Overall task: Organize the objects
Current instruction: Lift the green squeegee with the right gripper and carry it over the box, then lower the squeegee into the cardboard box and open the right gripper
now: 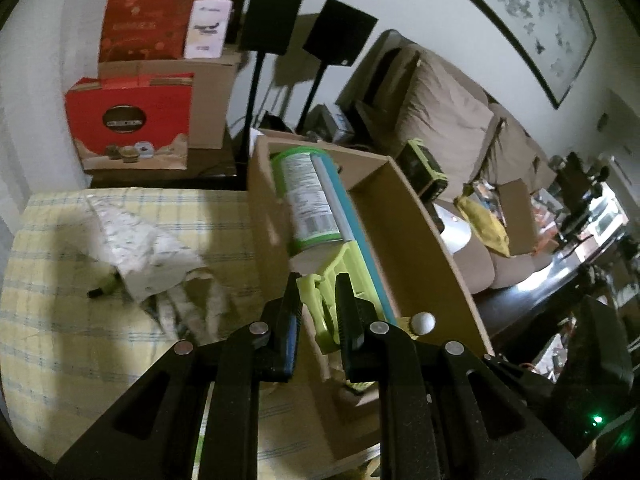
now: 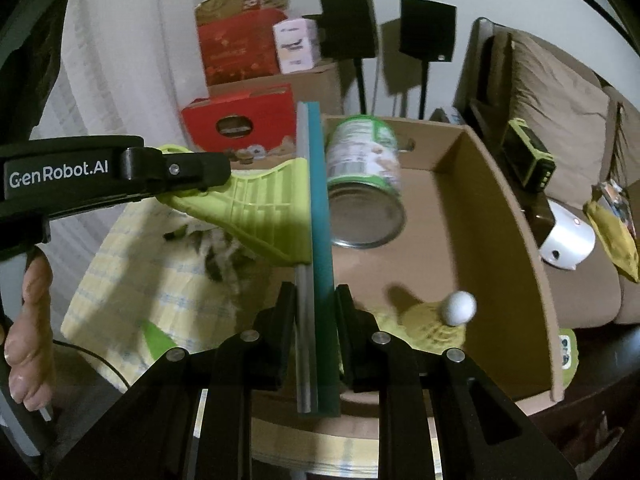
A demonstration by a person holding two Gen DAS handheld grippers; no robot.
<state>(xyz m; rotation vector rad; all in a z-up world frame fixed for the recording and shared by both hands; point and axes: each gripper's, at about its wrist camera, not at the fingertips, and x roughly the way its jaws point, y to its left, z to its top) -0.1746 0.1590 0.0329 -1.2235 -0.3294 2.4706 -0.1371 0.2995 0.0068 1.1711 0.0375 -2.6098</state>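
Note:
A squeegee with a lime-green handle [image 1: 344, 264] and a teal blade [image 2: 320, 200] on a grey rail hangs over an open cardboard box [image 2: 520, 220]. My left gripper [image 1: 320, 320] is shut on the green handle. In the right wrist view the left gripper [image 2: 216, 172] comes in from the left. My right gripper [image 2: 315, 308] is shut on the near end of the blade. In the box lie a green-labelled can [image 2: 364, 176] on its side and a white ball [image 2: 460, 307] on a yellow ribbed piece [image 2: 428, 326]. The can [image 1: 308, 196] and ball [image 1: 423, 323] also show in the left wrist view.
The box stands on a yellow checked tablecloth [image 1: 80, 320] beside a crumpled cloth [image 1: 140, 248]. Red boxes [image 1: 132, 120] and two black speakers on stands [image 1: 272, 16] are behind. A brown sofa [image 1: 440, 112] with clutter is at the right. A person's hand [image 2: 32, 320] shows at left.

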